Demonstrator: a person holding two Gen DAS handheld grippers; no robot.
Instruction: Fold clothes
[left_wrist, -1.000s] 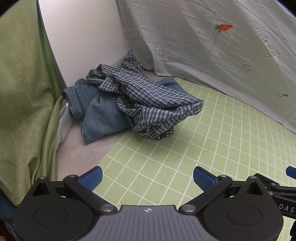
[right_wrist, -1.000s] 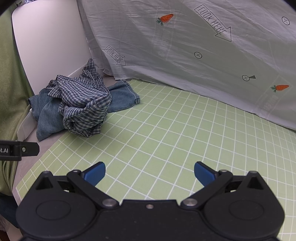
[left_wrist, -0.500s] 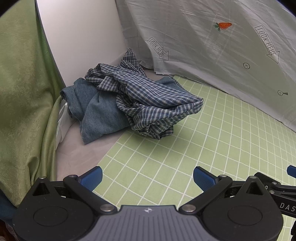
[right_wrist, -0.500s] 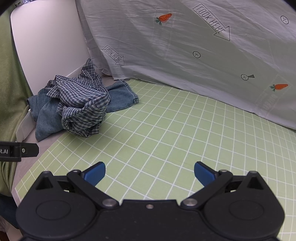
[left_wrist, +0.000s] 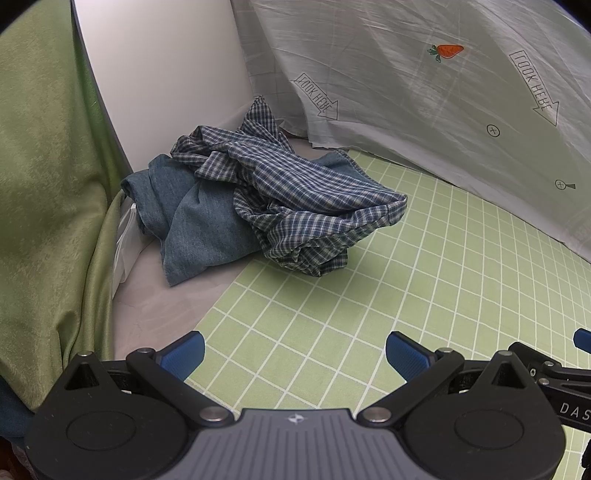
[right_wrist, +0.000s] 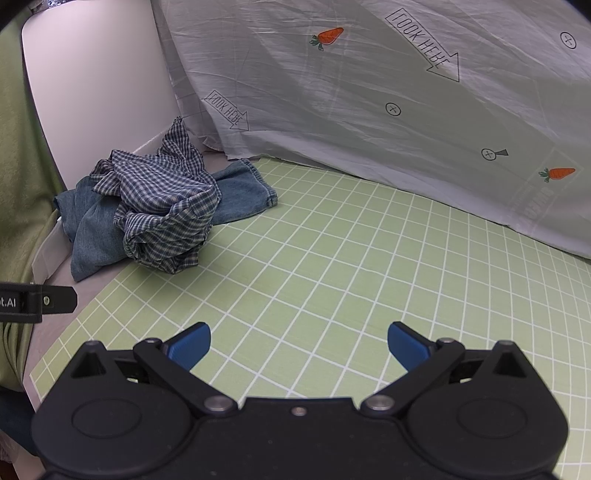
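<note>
Looking along both cameras, I found the checked shirt (left_wrist: 295, 206) crumpled on top of the denim garment (left_wrist: 199, 229) at the far left corner of the green grid mat (right_wrist: 332, 266). My left hand-held gripper (left_wrist: 293, 354) sat nearer, the heap ahead and slightly left; my right hand-held gripper (right_wrist: 299, 343) saw it well leftward. Both gaped wide, holding nothing.

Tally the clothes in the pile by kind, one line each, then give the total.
Checked shirt: 1, crumpled on top
Denim garment: 1, lying underneath
Total: 2 garments, as far as the heap shows; neither is folded, and both the left gripper and right gripper are open and empty.
</note>
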